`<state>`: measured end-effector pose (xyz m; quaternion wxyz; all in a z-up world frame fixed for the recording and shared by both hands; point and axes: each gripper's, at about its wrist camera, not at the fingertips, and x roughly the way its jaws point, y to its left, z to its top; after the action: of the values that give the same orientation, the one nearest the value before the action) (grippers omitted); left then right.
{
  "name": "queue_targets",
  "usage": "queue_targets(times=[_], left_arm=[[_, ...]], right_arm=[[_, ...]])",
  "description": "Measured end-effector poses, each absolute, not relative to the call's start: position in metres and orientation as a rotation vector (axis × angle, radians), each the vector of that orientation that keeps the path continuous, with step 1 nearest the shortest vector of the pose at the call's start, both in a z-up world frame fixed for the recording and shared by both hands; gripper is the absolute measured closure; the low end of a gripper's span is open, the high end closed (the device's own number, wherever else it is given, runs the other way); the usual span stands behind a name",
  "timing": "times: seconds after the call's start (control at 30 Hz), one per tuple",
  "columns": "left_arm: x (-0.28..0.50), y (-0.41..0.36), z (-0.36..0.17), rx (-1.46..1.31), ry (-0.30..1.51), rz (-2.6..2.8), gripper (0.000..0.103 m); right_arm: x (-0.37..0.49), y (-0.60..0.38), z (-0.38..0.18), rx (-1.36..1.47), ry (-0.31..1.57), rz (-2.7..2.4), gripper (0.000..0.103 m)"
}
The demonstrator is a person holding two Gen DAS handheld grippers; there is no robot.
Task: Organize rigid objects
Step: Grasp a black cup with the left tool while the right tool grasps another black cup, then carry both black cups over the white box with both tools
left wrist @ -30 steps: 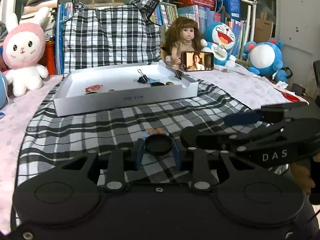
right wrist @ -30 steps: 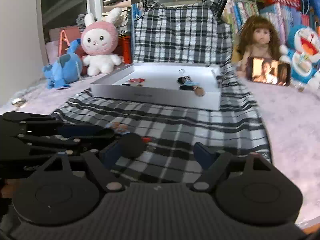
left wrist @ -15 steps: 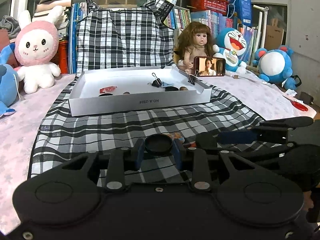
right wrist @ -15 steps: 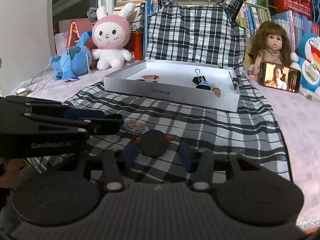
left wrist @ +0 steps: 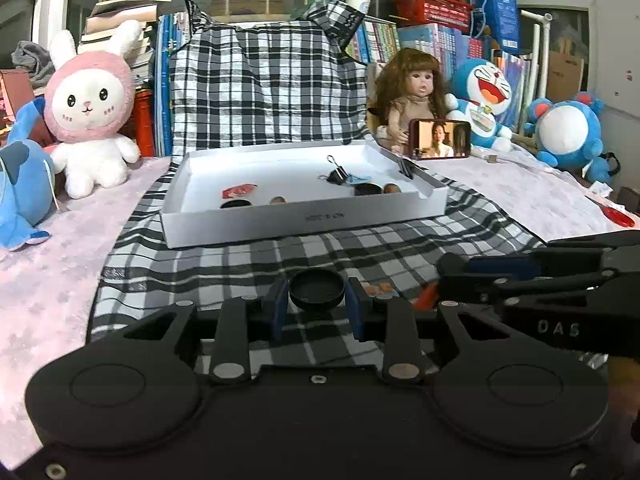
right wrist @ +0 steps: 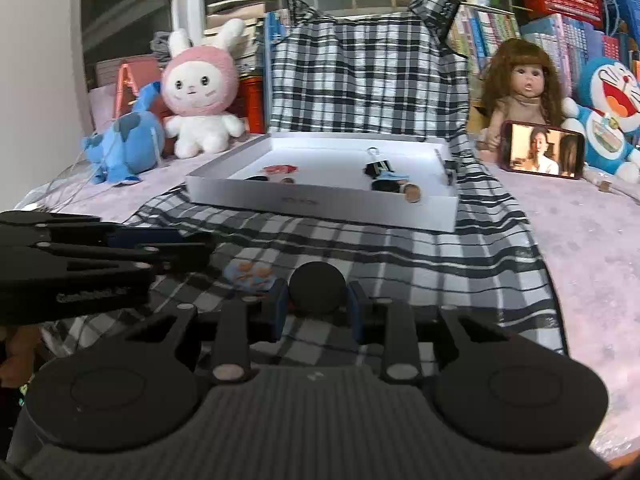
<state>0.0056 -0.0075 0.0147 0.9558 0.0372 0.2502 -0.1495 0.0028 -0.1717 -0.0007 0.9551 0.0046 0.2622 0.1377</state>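
Note:
My left gripper [left wrist: 317, 306] is shut on a round black cap [left wrist: 317, 289], held above the checked cloth [left wrist: 360, 248]. My right gripper [right wrist: 316, 306] is shut on a second round black cap [right wrist: 317, 287]. The left gripper also shows at the left of the right wrist view [right wrist: 172, 256]. A white tray [left wrist: 304, 220] lies ahead with a binder clip [left wrist: 337, 174], a red piece [left wrist: 239, 190] and several small dark and brown pieces. A small blue and orange item [right wrist: 250, 274] lies on the cloth by the right gripper.
Plush toys stand around: a pink rabbit [left wrist: 90, 120], a blue toy [left wrist: 22, 192], a doll [left wrist: 412, 100] and blue cat toys [left wrist: 482, 100]. A phone [left wrist: 439, 139] leans by the doll. Red scissors [left wrist: 618, 214] lie at the right edge.
My right gripper has closed on the second black cap, which lay loose a second ago. My left gripper has kept its cap and drawn back a little from the tray.

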Motion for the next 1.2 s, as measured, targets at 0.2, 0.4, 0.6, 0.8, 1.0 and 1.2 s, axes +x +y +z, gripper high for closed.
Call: queue_targets(times=[0.2,0.4,0.6,0.8,1.0,1.2], left_arm=[[0.021,-0.003,0.021,0.059,0.512,-0.292,0.074],[0.043,0.0,0.03,0.029,0.521,-0.272,0.074],[0.066,0.002,0.038,0.021,0.51,-0.263,0.074],[0.097,0.01,0.046,-0.022,0.515,-0.266,0.074],[0.124,0.012,0.058,-0.016,0.49,-0.286,0.074],[0.168,0.015,0.068,-0.042,0.547,-0.283,0.074]], right_arm=[[0.017,-0.178,0.005,0.021,0.55,0.238,0.066],[0.034,-0.183,0.014,0.049,0.559,0.208,0.066],[0.057,-0.189,0.023,0.093,0.568,0.187,0.066],[0.083,-0.195,0.032,0.115,0.568,0.171,0.067],[0.114,-0.198,0.037,0.145,0.587,0.153,0.067],[0.159,-0.204,0.049,0.14,0.637,0.129,0.067]])
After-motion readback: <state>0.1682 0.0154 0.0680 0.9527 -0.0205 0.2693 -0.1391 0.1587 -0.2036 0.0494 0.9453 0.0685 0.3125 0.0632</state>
